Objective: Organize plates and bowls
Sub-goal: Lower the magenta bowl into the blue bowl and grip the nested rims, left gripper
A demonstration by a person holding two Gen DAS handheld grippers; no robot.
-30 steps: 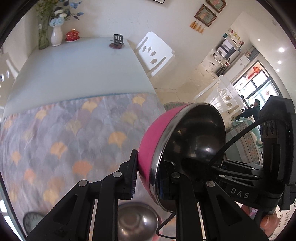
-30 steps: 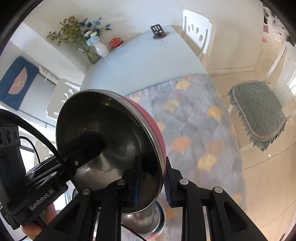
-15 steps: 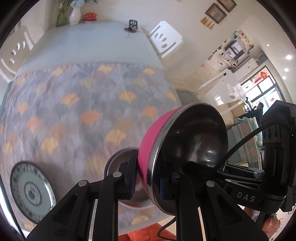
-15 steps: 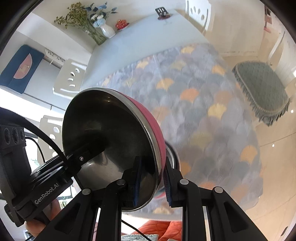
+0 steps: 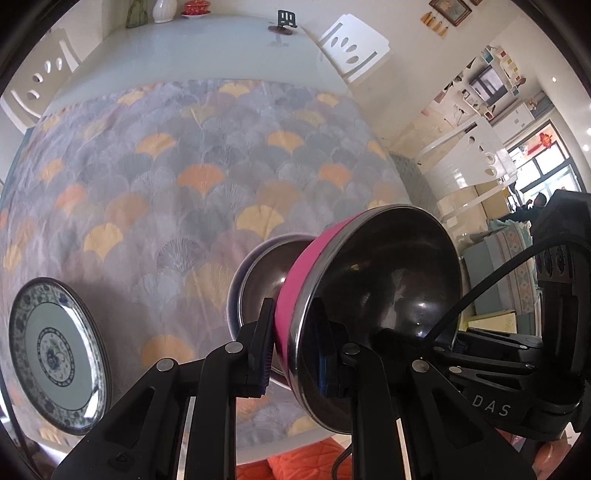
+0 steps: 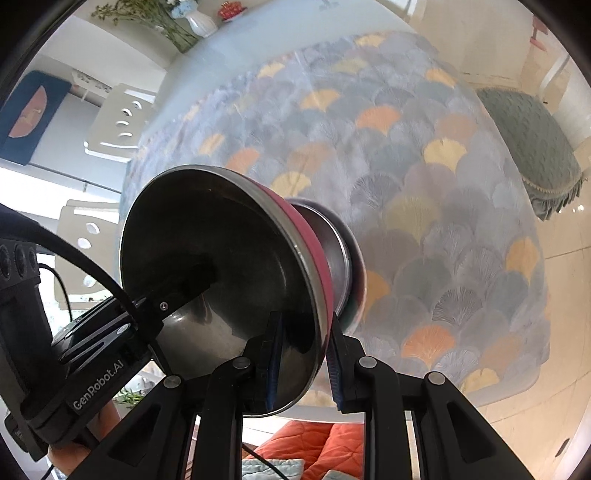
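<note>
Both grippers hold one pink bowl (image 5: pixel 299 280) with a steel inside (image 6: pixel 229 258), each pinching an opposite part of its rim. My left gripper (image 5: pixel 293 350) is shut on the rim; so is my right gripper (image 6: pixel 303 365). The bowl hangs tilted just above a second steel bowl (image 5: pixel 258 280) (image 6: pixel 338 258) that sits on the fan-patterned cloth (image 5: pixel 177 177). A blue-and-white plate (image 5: pixel 51 354) lies on the cloth at the near left.
The table (image 5: pixel 192 48) runs on bare beyond the cloth, with a vase (image 6: pixel 201 20), a red dish (image 6: pixel 231 8) and a small stand (image 5: pixel 282 22) at its far end. White chairs (image 5: pixel 354 44) stand around it; a cushioned seat (image 6: pixel 532 140) is to the right.
Both grippers have come down and toward the near edge with the pink bowl; the steel bowl on the cloth now lies right under it, and the plate has come into view.
</note>
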